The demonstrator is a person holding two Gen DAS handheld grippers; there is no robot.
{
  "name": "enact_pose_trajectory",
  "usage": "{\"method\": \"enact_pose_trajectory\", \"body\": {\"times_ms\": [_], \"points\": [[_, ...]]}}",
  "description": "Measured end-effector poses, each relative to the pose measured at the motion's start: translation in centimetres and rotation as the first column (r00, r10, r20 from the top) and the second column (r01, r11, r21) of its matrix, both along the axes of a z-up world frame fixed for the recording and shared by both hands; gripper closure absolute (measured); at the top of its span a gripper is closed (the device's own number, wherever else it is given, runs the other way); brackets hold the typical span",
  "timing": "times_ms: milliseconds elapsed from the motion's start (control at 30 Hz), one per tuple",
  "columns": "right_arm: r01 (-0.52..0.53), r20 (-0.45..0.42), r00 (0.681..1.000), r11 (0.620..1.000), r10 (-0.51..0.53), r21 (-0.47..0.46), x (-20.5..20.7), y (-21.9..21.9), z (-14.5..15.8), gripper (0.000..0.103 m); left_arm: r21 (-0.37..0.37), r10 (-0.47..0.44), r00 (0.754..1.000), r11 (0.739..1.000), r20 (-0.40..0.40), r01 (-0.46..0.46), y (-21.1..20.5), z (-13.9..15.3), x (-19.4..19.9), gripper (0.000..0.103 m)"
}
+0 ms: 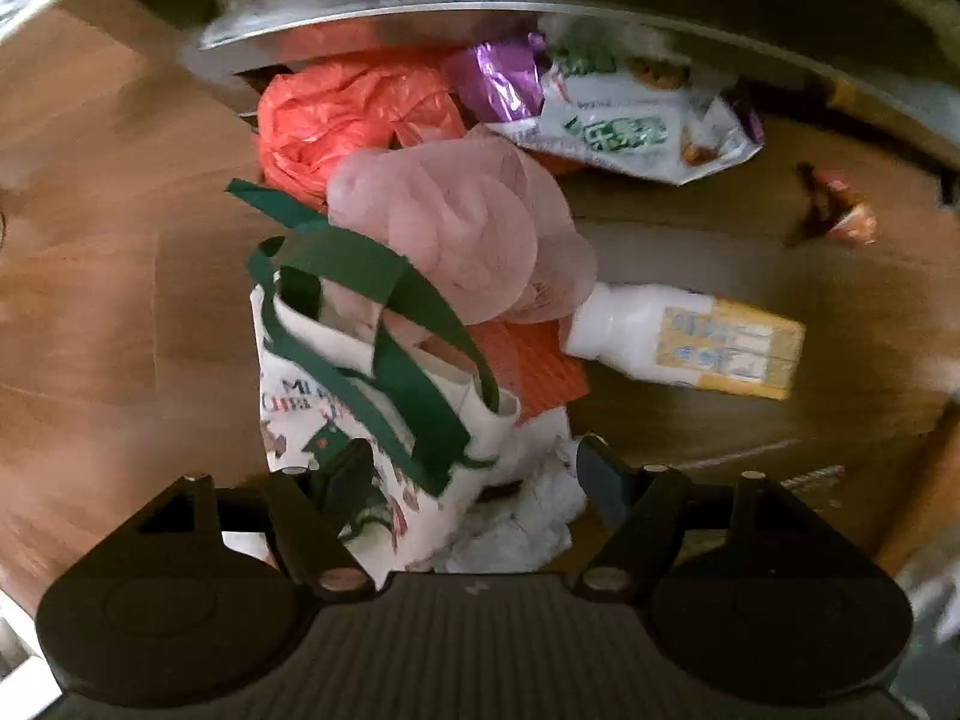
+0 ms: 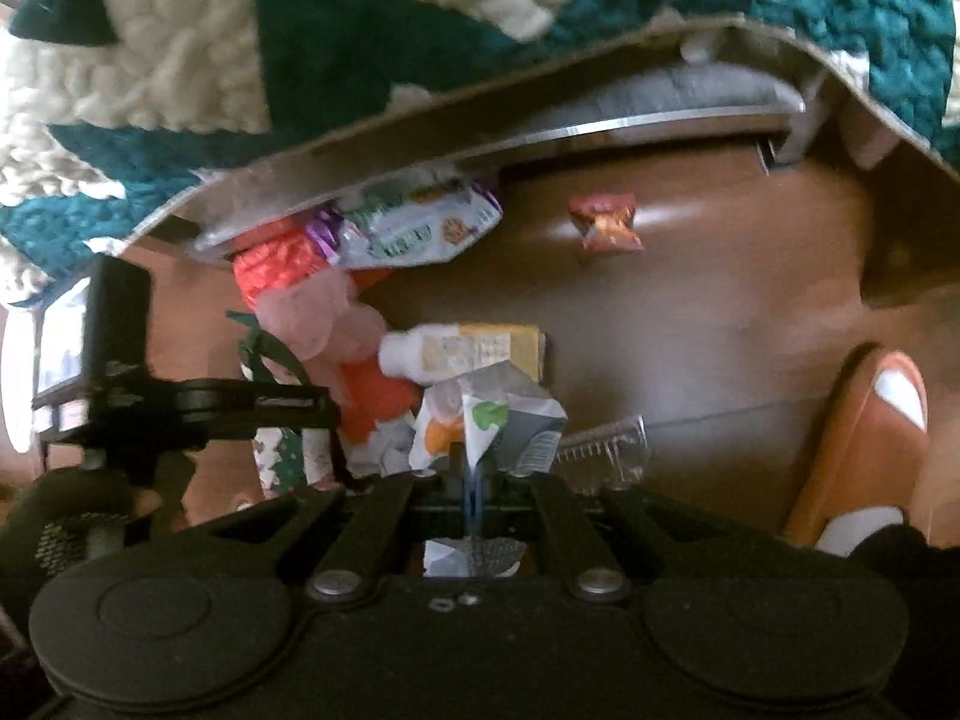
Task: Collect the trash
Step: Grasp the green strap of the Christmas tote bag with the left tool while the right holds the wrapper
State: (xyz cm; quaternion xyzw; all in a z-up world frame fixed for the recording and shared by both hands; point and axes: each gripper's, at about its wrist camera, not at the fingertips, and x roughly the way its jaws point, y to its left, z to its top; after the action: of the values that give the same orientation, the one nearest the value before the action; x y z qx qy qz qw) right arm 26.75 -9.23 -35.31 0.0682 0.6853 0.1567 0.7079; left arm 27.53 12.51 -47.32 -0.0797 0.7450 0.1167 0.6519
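A cardboard box (image 2: pixel 690 300) holds rubbish beside a teal rug (image 2: pixel 372 48). The left gripper (image 1: pixel 468 474) hangs spread above a tote bag (image 1: pixel 336 396). The right gripper (image 2: pixel 474 468) pinches a crumpled carton (image 2: pixel 480 420): light, crushable, best taken by its folded edge.

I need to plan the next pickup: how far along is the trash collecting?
Done: the box already holds an orange bag, snack pouch, white bottle and candy wrapper. In hand: the right gripper is shut on a crumpled carton over the box. Left: releasing it; the left gripper is open.
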Motion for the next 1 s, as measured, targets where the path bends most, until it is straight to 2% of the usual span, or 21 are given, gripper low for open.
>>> {"method": "enact_pose_trajectory", "body": {"times_ms": [133, 233, 300, 500, 600, 733, 900, 1000], "points": [[-0.025, -0.031, 0.999, 1.000, 0.024, -0.017, -0.3, 0.4, -0.7, 0.101, 0.049, -0.021, 1.000, 0.999, -0.014, 0.022, -0.3, -1.9, 0.5, 0.029], [-0.039, -0.040, 0.998, 0.999, 0.038, -0.030, -0.4, 0.6, -1.0, 0.101, 0.058, -0.021, 0.998, 0.998, -0.057, 0.024, -0.1, -3.4, 0.3, 0.035], [-0.042, -0.046, 0.998, 0.998, 0.041, -0.035, -0.5, 0.7, -1.2, 0.101, 0.038, -0.001, 0.996, 0.999, -0.093, 0.005, 0.3, -4.2, 0.0, 0.065], [-0.038, -0.048, 0.998, 0.999, 0.036, -0.034, -0.6, 0.7, -1.0, 0.101, 0.004, 0.110, 0.989, 0.994, -0.095, -0.110, 2.6, -3.5, -0.4, 0.086], [-0.022, -0.052, 0.998, 0.999, 0.021, -0.029, -0.6, 0.6, -0.9, 0.101, -0.014, 0.184, 0.980, 0.982, -0.080, -0.186, 4.0, -1.7, -1.1, 0.088], [-0.036, -0.019, 0.999, 0.999, 0.035, -0.041, -0.9, 0.8, -0.4, 0.101, -0.001, 0.205, 0.977, 0.979, -0.050, -0.206, 4.8, 1.6, -2.3, 0.090], [-0.063, 0.053, 0.996, 0.996, 0.066, -0.065, -1.5, 1.1, 1.3, 0.101, 0.018, 0.206, 0.978, 0.978, 0.012, -0.206, 4.0, 7.9, -3.1, 0.090], [-0.069, 0.095, 0.993, 0.996, 0.074, -0.054, -2.0, 0.8, 3.4, 0.101, 0.006, 0.191, 0.978, 0.981, 0.080, -0.193, 2.9, 12.3, -4.1, 0.090]]}}
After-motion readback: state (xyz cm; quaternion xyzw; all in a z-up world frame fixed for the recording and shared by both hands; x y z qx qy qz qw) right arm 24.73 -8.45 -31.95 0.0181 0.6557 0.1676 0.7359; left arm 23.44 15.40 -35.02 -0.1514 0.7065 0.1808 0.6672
